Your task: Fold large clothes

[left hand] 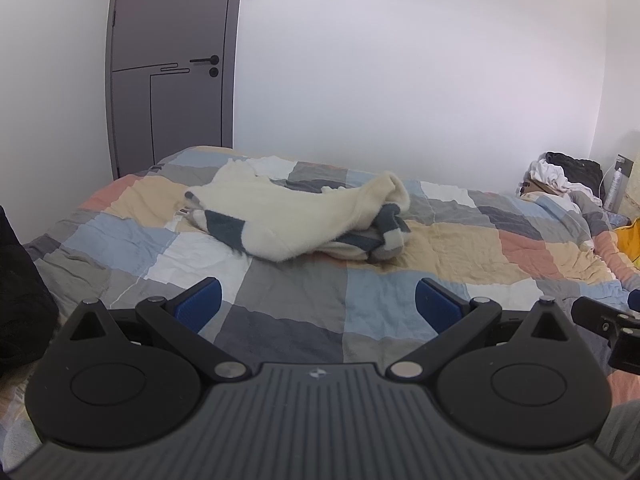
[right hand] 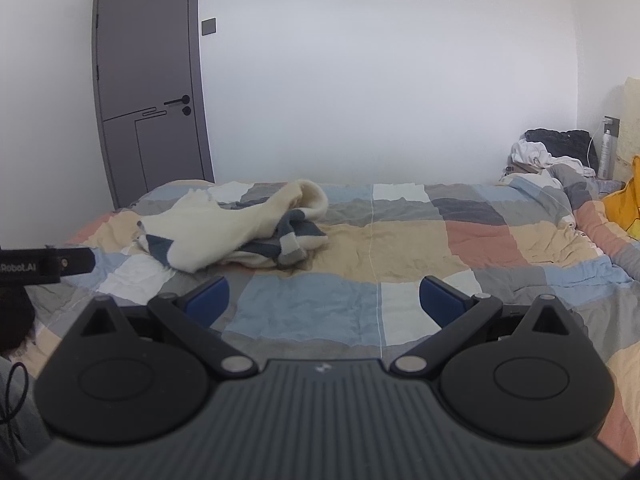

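Note:
A cream fleece garment with dark blue and grey patches (left hand: pixel 296 216) (right hand: pixel 236 228) lies crumpled in a heap on the patchwork quilt (left hand: pixel 460 248) (right hand: pixel 400 240) of a bed. My left gripper (left hand: pixel 318 304) hovers open above the near part of the quilt, well short of the garment, with nothing between its blue pads (left hand: pixel 198 304). My right gripper (right hand: pixel 324 300) is also open and empty, held a little to the right of the heap and nearer than it. Part of the other gripper shows at each view's side edge.
A grey door (left hand: pixel 168 64) stands shut behind the bed's far left corner. A pile of black and white clothes (right hand: pixel 548 148), a spray bottle (right hand: pixel 605 152) and a yellow item (right hand: pixel 628 204) sit at the bed's right end. A white wall runs behind.

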Tool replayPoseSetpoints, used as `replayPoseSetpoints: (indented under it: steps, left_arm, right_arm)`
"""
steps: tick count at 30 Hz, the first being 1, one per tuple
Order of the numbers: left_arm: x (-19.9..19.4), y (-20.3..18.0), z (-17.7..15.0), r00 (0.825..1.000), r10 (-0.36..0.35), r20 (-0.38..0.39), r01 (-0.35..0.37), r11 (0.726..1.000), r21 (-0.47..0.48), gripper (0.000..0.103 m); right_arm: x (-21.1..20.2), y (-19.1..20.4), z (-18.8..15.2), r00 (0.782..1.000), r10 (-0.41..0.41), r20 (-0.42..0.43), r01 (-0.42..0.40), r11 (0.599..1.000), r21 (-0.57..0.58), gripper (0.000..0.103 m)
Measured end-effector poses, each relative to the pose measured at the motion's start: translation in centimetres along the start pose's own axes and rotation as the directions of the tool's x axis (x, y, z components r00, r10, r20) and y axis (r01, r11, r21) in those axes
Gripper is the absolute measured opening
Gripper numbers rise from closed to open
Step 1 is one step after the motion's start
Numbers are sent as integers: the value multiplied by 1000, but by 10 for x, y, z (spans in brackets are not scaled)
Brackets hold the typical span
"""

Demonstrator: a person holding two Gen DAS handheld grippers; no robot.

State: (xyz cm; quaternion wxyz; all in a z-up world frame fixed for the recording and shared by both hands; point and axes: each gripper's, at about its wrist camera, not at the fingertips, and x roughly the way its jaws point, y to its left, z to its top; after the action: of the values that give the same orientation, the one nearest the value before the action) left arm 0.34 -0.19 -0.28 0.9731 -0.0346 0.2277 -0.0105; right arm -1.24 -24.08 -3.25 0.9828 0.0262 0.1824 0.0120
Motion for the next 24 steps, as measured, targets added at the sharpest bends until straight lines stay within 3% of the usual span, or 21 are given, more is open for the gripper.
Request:
replayPoseSetpoints:
  steps: [24]
  left_arm:
    - [0,11,3,1000,-16,-6,15,999,-28,103]
  right_arm:
    - [9,7,4,999,7,-36,-7,1000,0,103]
